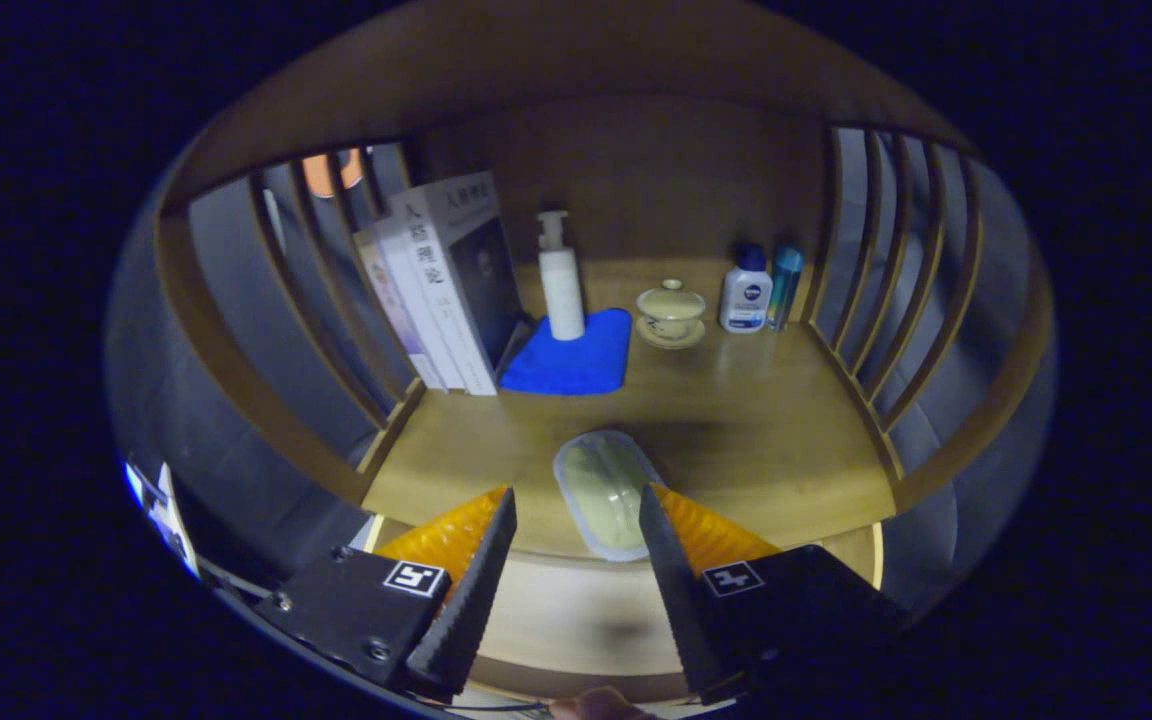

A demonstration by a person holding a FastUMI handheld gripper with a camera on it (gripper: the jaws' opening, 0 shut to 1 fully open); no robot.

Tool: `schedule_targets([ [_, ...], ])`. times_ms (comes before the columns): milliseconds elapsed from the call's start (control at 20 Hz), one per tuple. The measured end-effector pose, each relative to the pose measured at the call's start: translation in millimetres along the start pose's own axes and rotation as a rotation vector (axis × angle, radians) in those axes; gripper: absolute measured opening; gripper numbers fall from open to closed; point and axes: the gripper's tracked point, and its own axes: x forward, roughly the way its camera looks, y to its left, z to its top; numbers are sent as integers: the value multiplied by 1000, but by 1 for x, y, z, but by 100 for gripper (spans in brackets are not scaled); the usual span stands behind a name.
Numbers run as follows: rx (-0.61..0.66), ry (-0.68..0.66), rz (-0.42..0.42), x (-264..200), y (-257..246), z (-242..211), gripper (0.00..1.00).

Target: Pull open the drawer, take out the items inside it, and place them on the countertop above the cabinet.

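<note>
The gripper (576,520) is seen with fingers spread apart, and a wrapped pale soap-like item (604,490) is seen lying on the countertop (756,440) between the fingertips, untouched by either. The placing step is judged done or nearly so, with the blue cloth (571,365) at 12 o'clock beyond the item. A retreat toward 6 o'clock is called for, back to the drawer for any remaining items.

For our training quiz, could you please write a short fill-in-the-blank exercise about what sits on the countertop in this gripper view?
1. The white pump bottle stands on a ____ cloth.
2. The books lean against the slatted side, next to the ____.
3. The gripper is ____, with the clear packet between its fingers.
4. The lidded cup rests on a ____.

Missing words: blue; cloth; open; saucer
</note>
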Motion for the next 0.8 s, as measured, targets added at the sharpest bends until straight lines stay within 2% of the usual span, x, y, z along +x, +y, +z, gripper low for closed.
schedule_targets([
  [450,-45,-222,76,-84,32,-30,79],
  [550,-53,-285,79,-100,33,-35,85],
  [600,-60,-323,82,-108,33,-37,92],
  [800,-115,-486,81,-132,36,-53,97],
])
